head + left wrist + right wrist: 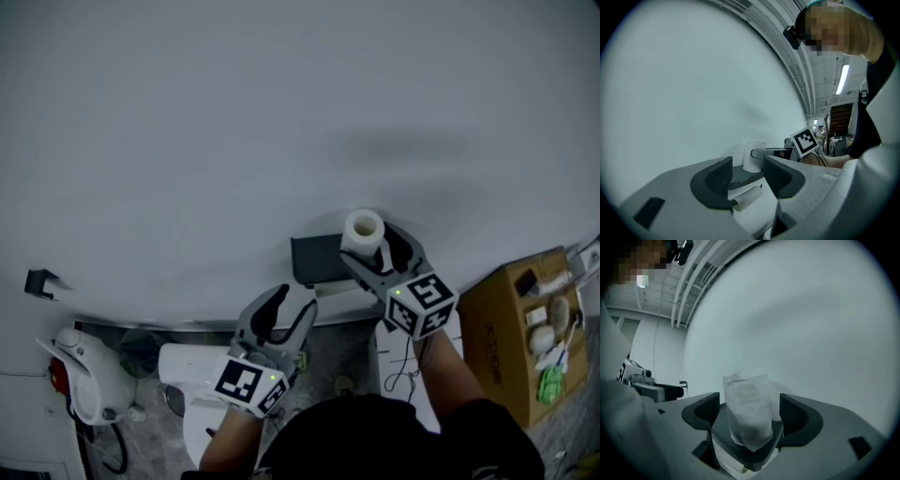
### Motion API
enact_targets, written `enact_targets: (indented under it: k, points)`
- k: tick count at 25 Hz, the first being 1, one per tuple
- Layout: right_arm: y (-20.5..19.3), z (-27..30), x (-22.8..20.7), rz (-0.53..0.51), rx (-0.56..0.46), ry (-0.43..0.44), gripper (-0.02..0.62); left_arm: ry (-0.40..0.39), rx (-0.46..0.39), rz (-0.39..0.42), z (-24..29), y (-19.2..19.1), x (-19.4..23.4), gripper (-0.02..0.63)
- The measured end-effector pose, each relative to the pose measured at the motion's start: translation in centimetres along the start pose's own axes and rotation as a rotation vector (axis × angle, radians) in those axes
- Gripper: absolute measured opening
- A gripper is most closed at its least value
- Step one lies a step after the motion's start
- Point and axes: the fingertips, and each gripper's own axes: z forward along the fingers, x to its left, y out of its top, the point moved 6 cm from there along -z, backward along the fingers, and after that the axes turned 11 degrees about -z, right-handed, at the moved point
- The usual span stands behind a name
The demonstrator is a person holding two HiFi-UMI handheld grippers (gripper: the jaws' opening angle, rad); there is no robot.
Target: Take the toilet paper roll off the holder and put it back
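One toilet paper roll (364, 228), a soft, crinkled white cylinder with a hollow core, stands upright on the flat dark shelf of the holder (314, 258), which is fixed to the smooth pale wall (281, 112). Two grippers of grey plastic with dark ribbed pads face that wall, each carrying one black-and-white marker cube. The right gripper (749, 414) has its jaws spread on either side of the roll, with a gap between each pad and the paper, so it grasps nothing. The left gripper (747, 174), to the left and nearer the person, likewise has its jaws released and empty; past them lie the holder's edge and a curled pale sheet (746, 198). One brown cardboard box (511, 323) holding small items sits at the far right. One small dark fitting (39, 281) sticks out from the wall on the left.
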Motion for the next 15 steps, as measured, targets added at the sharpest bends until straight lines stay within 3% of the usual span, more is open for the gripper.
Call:
enact_targets:
  k: [7,15]
  points:
    - [-0.41,0.7,0.11,-0.081,0.051,0.023,0.35,0.005,-0.004,-0.012,0.73,-0.32,0.07,0.189]
    - [-0.72,0.98,0.07,-0.077,0.057,0.028,0.305,0.015,-0.008,-0.016,0.46,-0.29,0.31,0.189]
